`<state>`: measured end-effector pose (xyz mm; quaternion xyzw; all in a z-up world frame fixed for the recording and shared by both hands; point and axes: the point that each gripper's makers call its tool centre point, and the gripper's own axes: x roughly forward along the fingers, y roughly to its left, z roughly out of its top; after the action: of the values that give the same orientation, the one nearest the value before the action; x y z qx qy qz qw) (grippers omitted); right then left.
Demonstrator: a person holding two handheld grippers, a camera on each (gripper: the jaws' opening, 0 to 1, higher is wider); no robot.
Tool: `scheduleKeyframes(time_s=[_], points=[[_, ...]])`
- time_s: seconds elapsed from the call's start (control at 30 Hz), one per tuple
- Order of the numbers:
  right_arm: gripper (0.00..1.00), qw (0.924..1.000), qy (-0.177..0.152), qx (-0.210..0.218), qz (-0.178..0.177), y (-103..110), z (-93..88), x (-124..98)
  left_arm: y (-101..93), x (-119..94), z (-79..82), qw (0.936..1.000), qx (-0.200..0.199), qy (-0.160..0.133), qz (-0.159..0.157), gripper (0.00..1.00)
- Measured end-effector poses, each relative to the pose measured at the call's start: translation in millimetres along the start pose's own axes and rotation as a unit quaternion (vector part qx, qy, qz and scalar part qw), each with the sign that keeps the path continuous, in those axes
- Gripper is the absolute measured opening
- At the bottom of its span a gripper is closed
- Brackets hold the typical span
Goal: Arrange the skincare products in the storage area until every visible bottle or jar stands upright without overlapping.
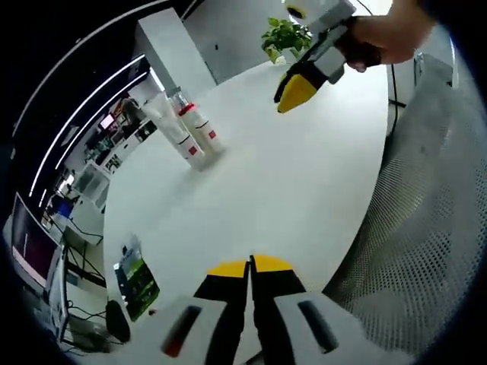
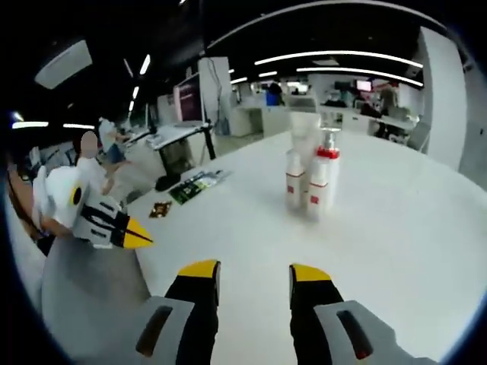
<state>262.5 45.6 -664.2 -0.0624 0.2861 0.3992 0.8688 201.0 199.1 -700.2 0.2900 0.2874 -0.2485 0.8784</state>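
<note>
Two handheld grippers with yellow-tipped black jaws

The left gripper (image 1: 249,268) is showing black jaws capped in yellow, running back into pale grey housings, each carrying a dark slot, the left slot glowing red. The right gripper (image 2: 255,275) is wearing the same colours: yellow tips, black jaws, grey housings with dark slots, a red mark in the right one. Seen from across the table (image 1: 304,175), each is presenting a white-and-grey body tapering to a black-and-yellow beak, with a hand (image 1: 384,34) wrapping the right one's dark grip.

White bottles (image 2: 313,186) with red labels, white table (image 1: 289,182), yellow-tipped black hand-held gripper (image 2: 255,275)
</note>
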Motion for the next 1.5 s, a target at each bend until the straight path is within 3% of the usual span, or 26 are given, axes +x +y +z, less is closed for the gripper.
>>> scheduleKeyframes(time_s=[0.17, 0.27, 0.33, 0.47, 0.63, 0.83, 0.97, 1.1, 1.3, 1.37, 1.5], points=[[0.43, 0.9999, 0.010, 0.009, 0.008, 23.9, -14.4, -21.3, 10.1, -6.9, 11.9, 0.9988, -0.018, -0.040, 0.021, 0.00], [0.50, 0.9998, 0.001, 0.019, 0.008, 35.1, -13.2, -31.7, 15.0, -11.2, 22.2, 0.9959, -0.045, -0.074, 0.025, 0.02], [0.53, 0.9995, -0.011, 0.027, 0.007, 40.2, -6.6, -38.3, 16.1, -13.1, 24.5, 0.9952, -0.050, -0.081, 0.023, 0.03], [0.56, 0.9985, -0.041, 0.037, -0.005, 40.3, 4.3, -49.3, 13.4, -14.1, 29.9, 0.9939, -0.053, -0.096, 0.015, 0.05], [0.60, 0.9977, -0.038, 0.044, -0.034, 34.4, -9.9, -61.8, 17.5, -16.7, 35.1, 0.9916, -0.069, -0.107, 0.016, 0.07], [0.63, 0.9961, -0.052, 0.042, -0.057, 28.9, -13.1, -67.5, 23.9, -23.3, 45.2, 0.9855, -0.101, -0.135, 0.020, 0.14], [0.66, 0.9949, -0.062, 0.040, -0.069, 25.0, -16.0, -66.3, 31.9, -30.7, 51.9, 0.9771, -0.138, -0.160, 0.024, 0.24], [0.69, 0.9941, -0.061, 0.034, -0.083, 20.1, -21.2, -64.9, 42.7, -38.1, 51.7, 0.9615, -0.208, -0.176, 0.032, 0.42], [0.73, 0.9929, -0.071, 0.018, -0.094, 12.1, -18.6, -62.6, 39.9, -32.9, 47.8, 0.9597, -0.216, -0.176, 0.034, 0.74], [0.72, 0.9923, -0.071, 0.018, -0.100, 5.9, -18.5, -60.8, 44.4, -32.8, 55.3, 0.9543, -0.216, -0.202, 0.047, 0.87], [0.74, 0.9904, -0.077, 0.002, -0.115, -5.4, -16.0, -55.5, 46.5, -32.0, 54.6, 0.9479, -0.231, -0.213, 0.052, 0.96]])
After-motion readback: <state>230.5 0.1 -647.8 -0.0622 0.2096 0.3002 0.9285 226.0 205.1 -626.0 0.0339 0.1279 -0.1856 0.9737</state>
